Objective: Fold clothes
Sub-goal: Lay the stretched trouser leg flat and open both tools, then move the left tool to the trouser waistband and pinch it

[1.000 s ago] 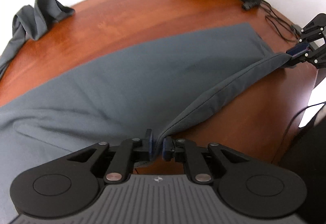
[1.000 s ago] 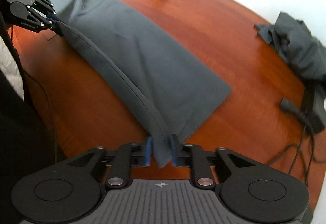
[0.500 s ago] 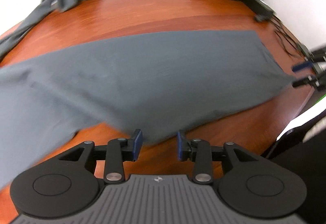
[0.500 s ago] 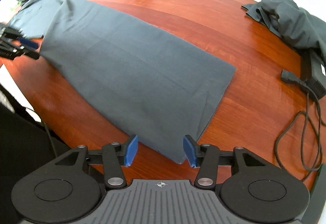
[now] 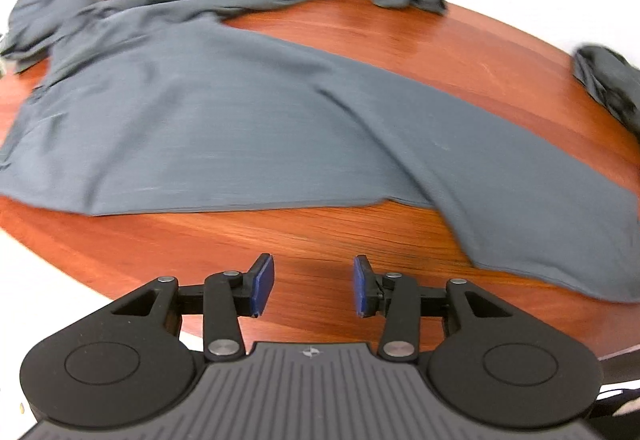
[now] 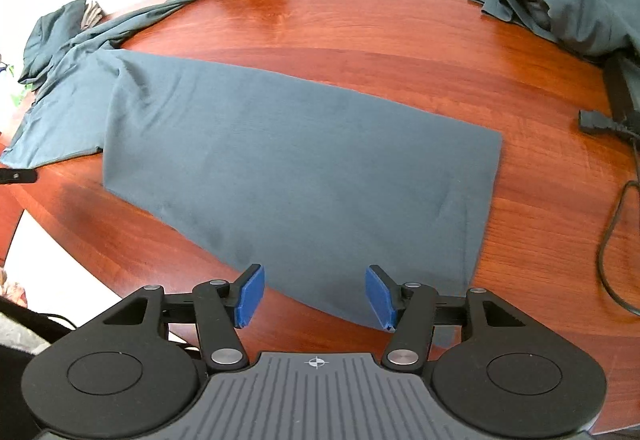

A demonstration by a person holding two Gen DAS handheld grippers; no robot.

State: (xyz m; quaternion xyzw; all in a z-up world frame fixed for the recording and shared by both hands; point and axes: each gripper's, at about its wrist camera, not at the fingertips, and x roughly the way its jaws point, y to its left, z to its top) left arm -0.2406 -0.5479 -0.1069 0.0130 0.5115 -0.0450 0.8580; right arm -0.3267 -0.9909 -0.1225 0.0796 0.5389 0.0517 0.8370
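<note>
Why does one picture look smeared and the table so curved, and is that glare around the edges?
Left wrist view: the grey garment and the far heaps are streaked with motion blur, though the left claw is crisp. Right wrist view: sharp throughout. Both views: the fisheye lens bows the wooden table, and the surroundings beyond it are blown out white.

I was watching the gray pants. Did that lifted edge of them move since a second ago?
Yes. The gray pants edge dropped onto the wooden table. The right gripper jaws have just been opening and no longer pinch it.
</note>
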